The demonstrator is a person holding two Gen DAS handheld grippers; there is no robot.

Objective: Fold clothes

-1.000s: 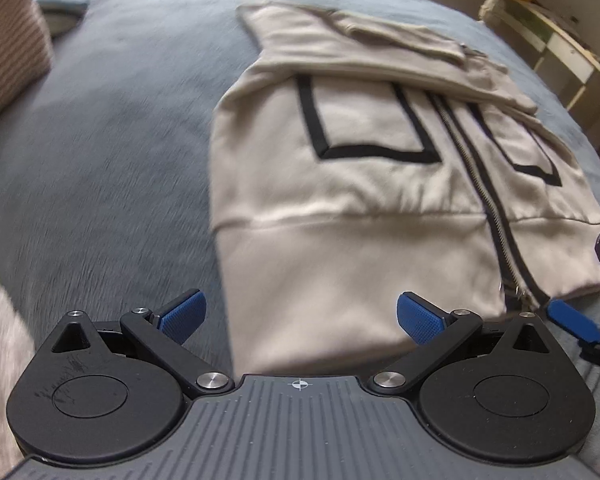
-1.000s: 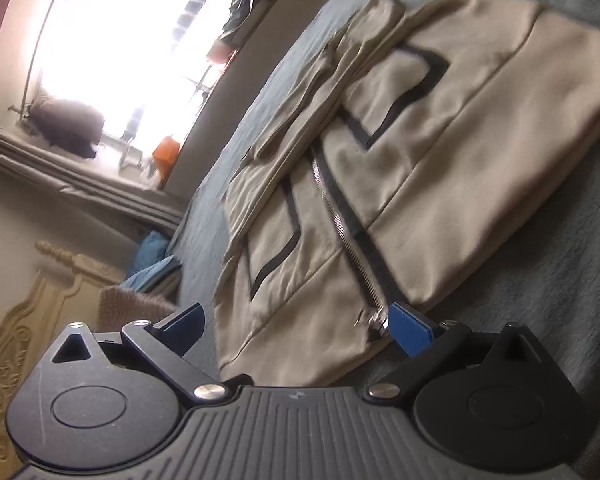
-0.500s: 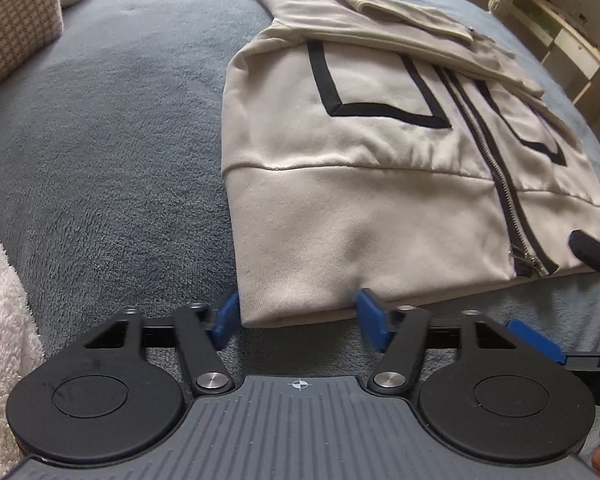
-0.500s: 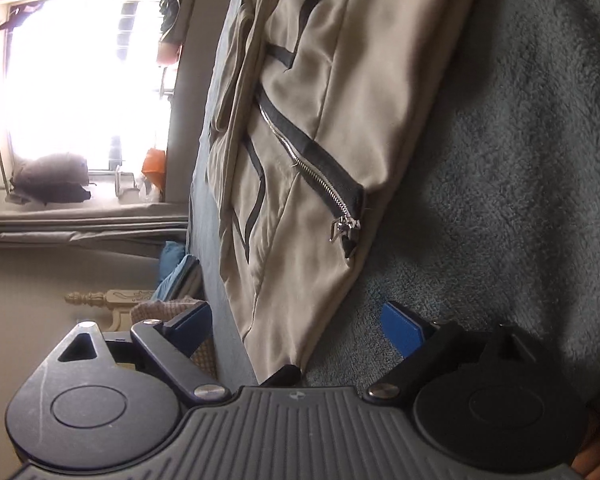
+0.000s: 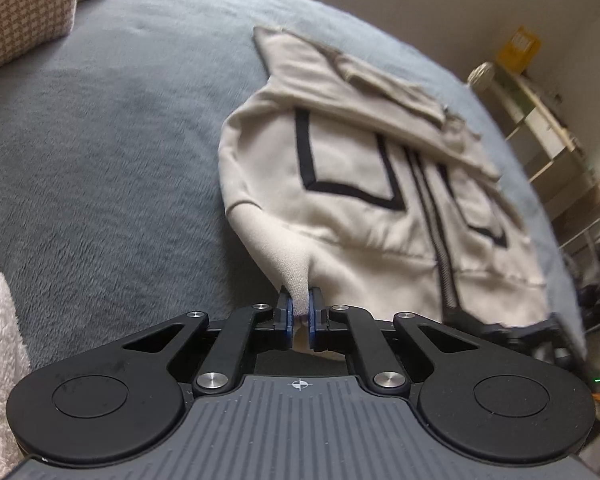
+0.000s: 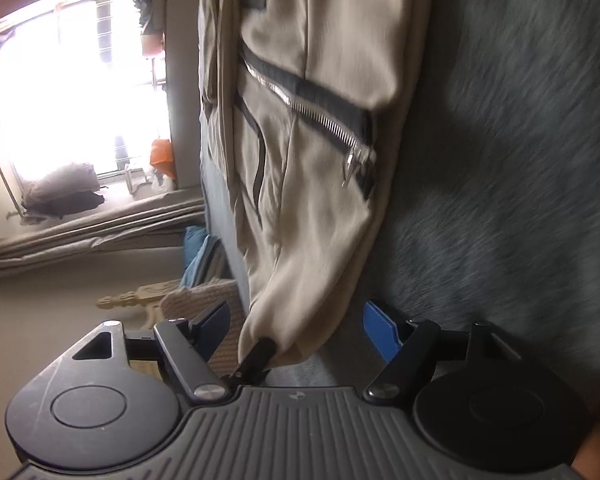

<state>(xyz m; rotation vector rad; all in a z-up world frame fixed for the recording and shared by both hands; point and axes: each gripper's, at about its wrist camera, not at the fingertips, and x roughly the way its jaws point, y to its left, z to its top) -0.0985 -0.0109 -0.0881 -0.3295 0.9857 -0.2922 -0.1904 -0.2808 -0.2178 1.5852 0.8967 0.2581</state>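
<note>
The left gripper (image 5: pixel 299 314) is now closed tight on the near hem of the cream zip-up jacket with black trim and a silver zipper (image 5: pixel 364 208). Half a second ago its blue-padded fingers (image 5: pixel 287 314) stood apart on either side of that hem corner; now they pinch a small peak of the ribbed fabric between them, and the cloth rises from the grey plush bed cover (image 5: pixel 100 168) toward the pads in a stretched cone. The rest of the jacket lies flat on the bed, zipped, with its sleeves laid across the far part of the body.

The right gripper (image 6: pixel 298 320) has not closed. Its fingers (image 6: pixel 380 330) are spread wide, with the jacket's other hem corner hanging between them, near the zipper pull (image 6: pixel 350 166). A dark part of the left tool shows in that view against the same hem, which has come up off the cover since the earlier picture.

As a judgement: one bottom corner is secured and the other sits ready within the open fingers, so a lengthwise fold, hem carried toward the collar, looks to be in preparation. Motion blur in both views suggests the tools are moving.
</note>
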